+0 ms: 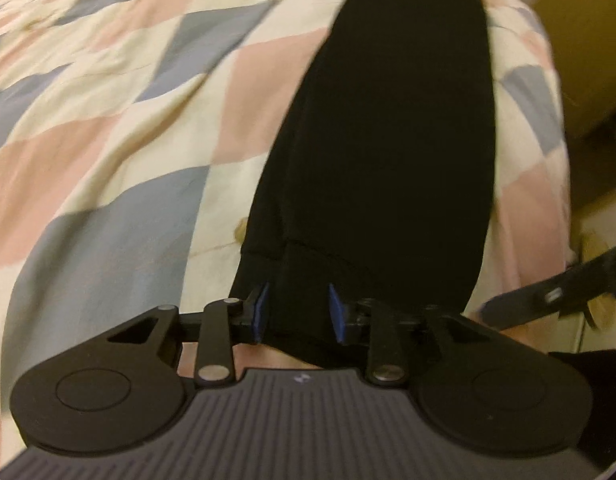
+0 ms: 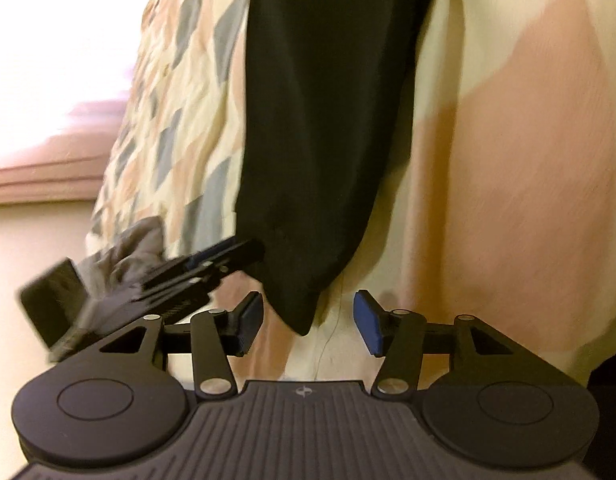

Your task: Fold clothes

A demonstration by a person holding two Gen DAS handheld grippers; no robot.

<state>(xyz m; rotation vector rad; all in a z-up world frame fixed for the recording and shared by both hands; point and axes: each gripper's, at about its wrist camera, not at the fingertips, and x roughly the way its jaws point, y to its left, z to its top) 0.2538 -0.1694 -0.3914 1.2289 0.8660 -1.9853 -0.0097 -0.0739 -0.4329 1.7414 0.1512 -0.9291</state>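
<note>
- The black garment (image 1: 387,140) lies as a long narrow strip on the patchwork bedcover (image 1: 108,140), running from the top centre of the left wrist view down to the lower centre. In the right wrist view it fills the upper middle of the frame and tapers to a corner low in the centre.
- A strip this narrow may already be doubled lengthwise, or it may be a trouser leg or sleeve simply laid straight; we cannot tell which, and the stitched hem at its near end fits either.
- Our left gripper (image 1: 298,312) straddles that near hem, its blue pads (image 1: 263,308) a moderate gap apart with cloth lying between them. The pads do not look pressed together, so we judge the cloth bracketed, not pinched, though the fabric hides the contact.
- Our right gripper (image 2: 308,322) stands wide, its pads clear on either side of the garment's pointed corner and gripping nothing. It seems placed to take that corner, so both ends of the hem could be lifted level.
- In the right wrist view the left gripper appears at the lower left, meeting the garment's edge.
- Past the bedcover, a brown box (image 1: 587,40) sits at the upper right of the left wrist view.
</note>
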